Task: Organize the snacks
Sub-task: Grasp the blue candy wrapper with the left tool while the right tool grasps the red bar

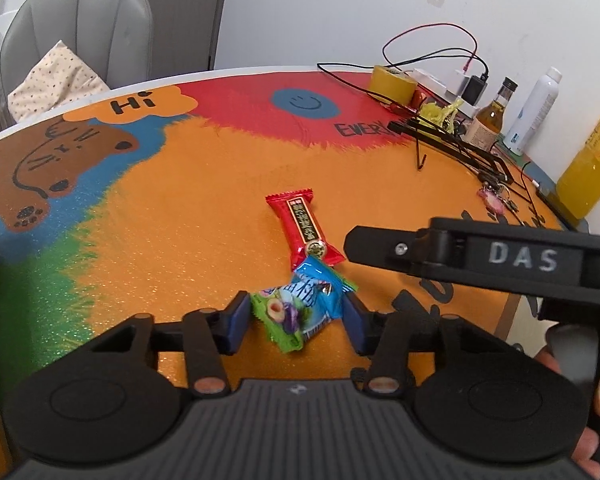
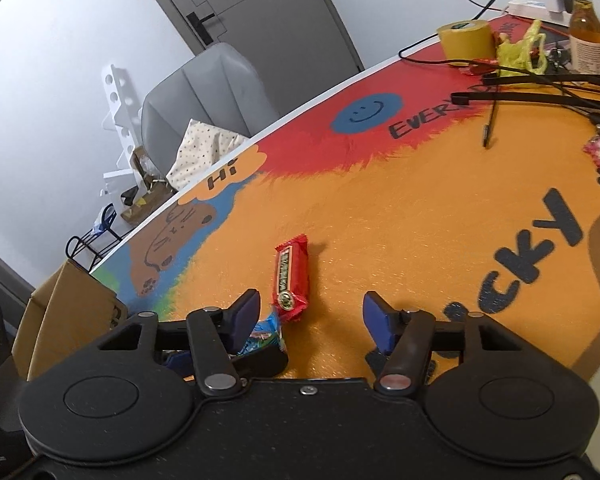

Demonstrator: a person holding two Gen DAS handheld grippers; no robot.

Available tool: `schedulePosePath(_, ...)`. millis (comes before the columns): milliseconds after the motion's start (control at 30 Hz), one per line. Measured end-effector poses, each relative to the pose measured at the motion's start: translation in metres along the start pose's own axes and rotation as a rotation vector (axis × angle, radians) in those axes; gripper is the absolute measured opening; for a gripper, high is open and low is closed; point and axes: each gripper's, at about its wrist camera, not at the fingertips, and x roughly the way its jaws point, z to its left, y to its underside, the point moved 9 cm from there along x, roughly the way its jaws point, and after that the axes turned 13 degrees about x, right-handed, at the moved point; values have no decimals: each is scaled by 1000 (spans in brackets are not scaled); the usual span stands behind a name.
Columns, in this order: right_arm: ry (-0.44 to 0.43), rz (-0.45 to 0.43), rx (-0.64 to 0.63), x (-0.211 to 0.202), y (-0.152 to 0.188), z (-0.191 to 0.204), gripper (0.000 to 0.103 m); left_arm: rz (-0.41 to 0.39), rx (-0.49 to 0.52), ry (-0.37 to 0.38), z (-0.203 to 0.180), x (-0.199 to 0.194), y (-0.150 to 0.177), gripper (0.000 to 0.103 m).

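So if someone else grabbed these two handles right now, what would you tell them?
Left gripper: fingers on either side of the blue-green snack packet, apparently closing on it; grasp unconfirmed.
Right gripper: open, empty, hovering just short of the red snack bar.
Both snacks lie touching on the orange table.
Done: nothing visibly sorted yet.
Left: secure the packet, pick up the red bar; no container shows here.
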Motion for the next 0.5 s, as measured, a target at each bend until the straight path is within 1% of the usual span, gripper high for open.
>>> schedulePosePath(33, 0, 2, -3, 2, 0, 1, 58, 2, -2, -1, 2, -1, 0, 40)
schedulePosePath(67, 1, 3, -7, 4, -1, 3, 58, 1, -3, -3, 3, -2, 0, 34)
schedulePosePath(167, 2, 4, -14, 10, -3, 8, 57, -11, -5, -4, 8, -10, -2, 31)
schedulePosePath(367, 12, 13, -45, 24, -4, 20, 53, -33, -26, -43, 25, -20, -7, 30)
schedulePosePath(500, 35, 24, -63, 34, -3, 24, 50, -41, -48, -69, 37, -24, -8, 30)
